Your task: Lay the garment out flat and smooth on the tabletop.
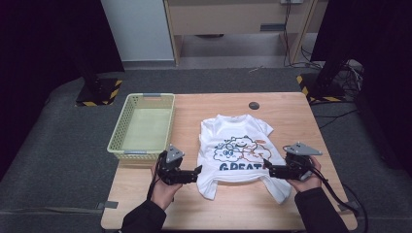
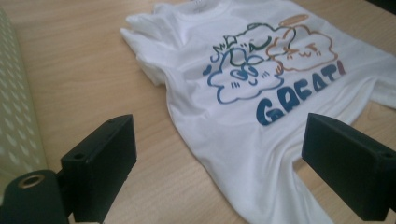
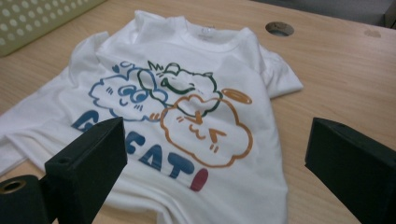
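Note:
A white T-shirt (image 1: 236,150) with cartoon clouds and the word GREAT lies face up on the wooden table (image 1: 291,111), its collar pointing away from me. My left gripper (image 1: 197,172) stands open just off the shirt's lower left hem. My right gripper (image 1: 268,169) is open at the lower right hem. In the left gripper view the shirt (image 2: 243,93) spreads ahead between the black jaws, with nothing gripped. The right gripper view has the print (image 3: 187,112) lying ahead of its wide-apart jaws.
A pale green plastic basket (image 1: 118,143) sits on the table's left side, its wall (image 2: 14,116) close beside the left gripper. A round cable hole (image 1: 254,105) marks the far table edge. Black stands and cables lie on the floor beyond.

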The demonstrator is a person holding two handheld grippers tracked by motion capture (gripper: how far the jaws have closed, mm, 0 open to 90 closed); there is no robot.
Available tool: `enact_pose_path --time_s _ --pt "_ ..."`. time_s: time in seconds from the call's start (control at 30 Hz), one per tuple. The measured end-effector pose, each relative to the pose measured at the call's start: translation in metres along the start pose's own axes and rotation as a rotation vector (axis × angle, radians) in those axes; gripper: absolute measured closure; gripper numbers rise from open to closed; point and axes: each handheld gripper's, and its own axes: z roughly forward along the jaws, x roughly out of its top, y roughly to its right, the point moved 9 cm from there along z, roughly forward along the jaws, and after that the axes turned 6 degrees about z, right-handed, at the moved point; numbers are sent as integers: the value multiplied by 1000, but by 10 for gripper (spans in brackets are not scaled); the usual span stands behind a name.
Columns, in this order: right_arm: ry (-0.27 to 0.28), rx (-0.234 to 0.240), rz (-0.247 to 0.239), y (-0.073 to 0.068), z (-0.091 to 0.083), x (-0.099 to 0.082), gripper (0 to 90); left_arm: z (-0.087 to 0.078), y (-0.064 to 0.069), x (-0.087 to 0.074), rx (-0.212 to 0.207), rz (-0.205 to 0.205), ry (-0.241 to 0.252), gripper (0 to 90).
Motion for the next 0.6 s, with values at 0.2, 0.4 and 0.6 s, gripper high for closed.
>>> enact_pose_path --time_s 0.2,0.4,0.6 --pt "-32 -8 3 4 -3 -20 44 10 11 -26 -12 14 -67 78" --pt "-74 -33 -21 8 -7 -41 32 13 17 -39 -4 50 -103 69" --pt "-120 -58 -17 16 -10 -61 35 19 14 -52 4 55 -137 61"
